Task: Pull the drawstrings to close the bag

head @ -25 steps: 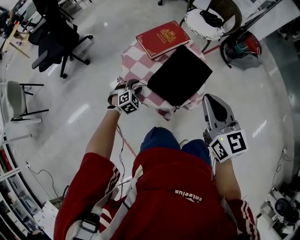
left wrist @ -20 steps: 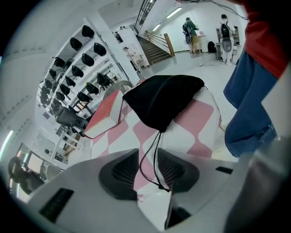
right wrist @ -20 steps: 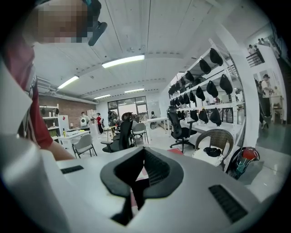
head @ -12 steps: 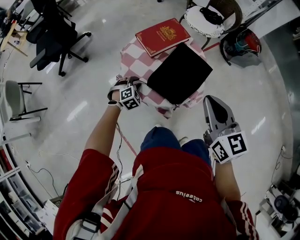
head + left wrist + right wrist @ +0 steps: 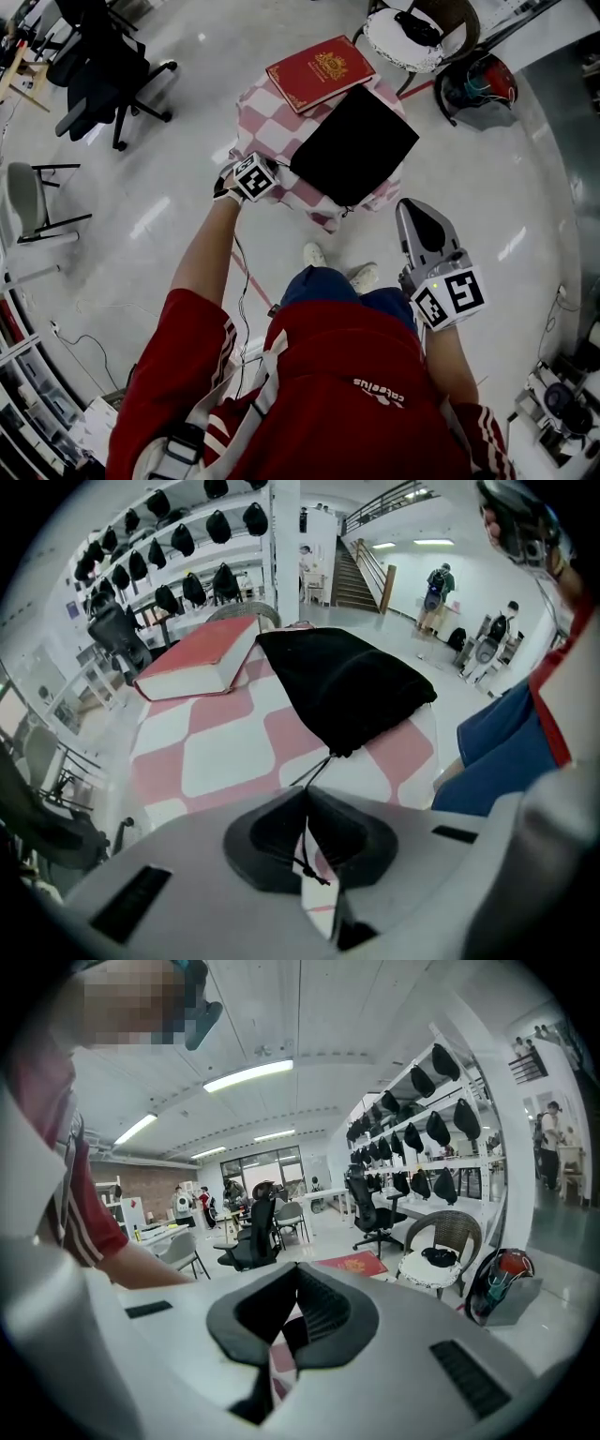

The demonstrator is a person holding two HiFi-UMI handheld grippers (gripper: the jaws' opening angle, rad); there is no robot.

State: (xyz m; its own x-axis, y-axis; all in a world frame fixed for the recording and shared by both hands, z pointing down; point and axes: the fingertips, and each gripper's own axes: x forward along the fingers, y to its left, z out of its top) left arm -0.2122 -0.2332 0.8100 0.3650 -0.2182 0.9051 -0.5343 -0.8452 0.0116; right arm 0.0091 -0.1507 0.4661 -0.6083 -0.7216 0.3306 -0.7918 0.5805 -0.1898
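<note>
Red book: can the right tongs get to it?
Probably, but not straight: the black bag lies between the right tongs and the red book, so they must pass over it.

On the checkered table [image 5: 216, 757], a black bag [image 5: 347, 686] lies just ahead of the left gripper [image 5: 305, 794], and a red book [image 5: 200, 658] lies farther off to its left.
</note>
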